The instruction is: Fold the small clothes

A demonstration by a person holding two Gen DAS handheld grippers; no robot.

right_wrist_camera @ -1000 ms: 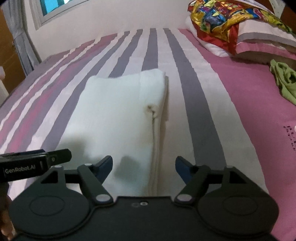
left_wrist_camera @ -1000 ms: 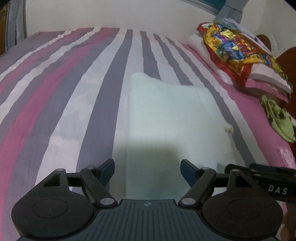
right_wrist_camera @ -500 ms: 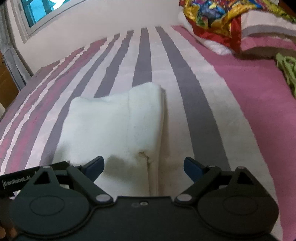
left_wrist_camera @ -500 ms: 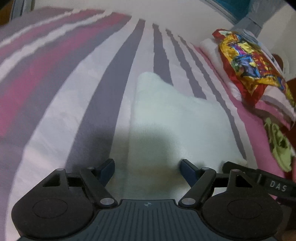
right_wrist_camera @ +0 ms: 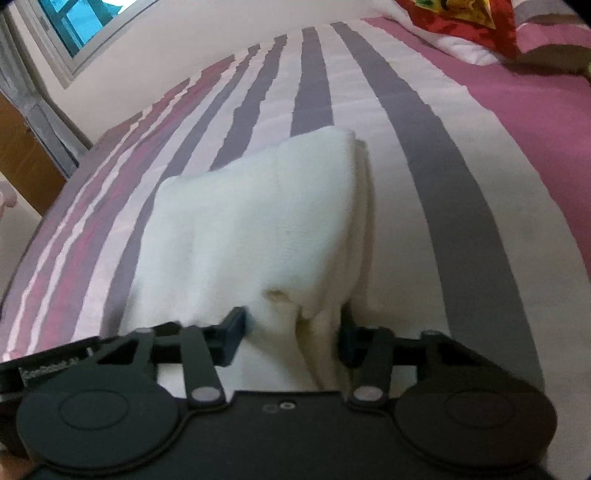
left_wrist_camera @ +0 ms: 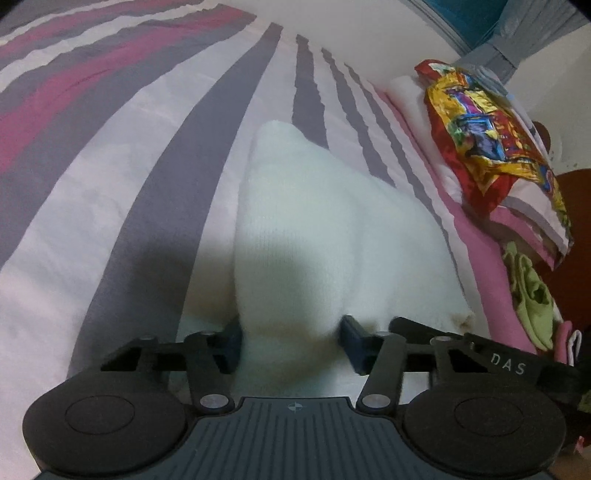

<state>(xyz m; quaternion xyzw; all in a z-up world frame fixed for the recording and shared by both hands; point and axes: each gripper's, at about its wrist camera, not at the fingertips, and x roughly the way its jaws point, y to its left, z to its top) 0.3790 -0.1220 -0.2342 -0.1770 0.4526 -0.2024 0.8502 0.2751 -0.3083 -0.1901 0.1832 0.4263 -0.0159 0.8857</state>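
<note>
A folded white knit garment lies on the striped bedsheet. My left gripper has its near left edge bunched up between its blue pads, and its jaws are closing with both pads against the cloth. My right gripper holds the near right edge the same way, with a thick fold squeezed between its closing jaws. In the left wrist view the right gripper shows close beside the left one. The cloth humps up just ahead of both grippers.
A pillow with a colourful red and yellow cloth lies at the right side of the bed. A green garment is crumpled below it on the pink band. A window and a wooden door are at the far left.
Both grippers sank onto the near edge of the white garment and their jaws narrowed onto it. The cloth, flat before, now bunches between the pads.
</note>
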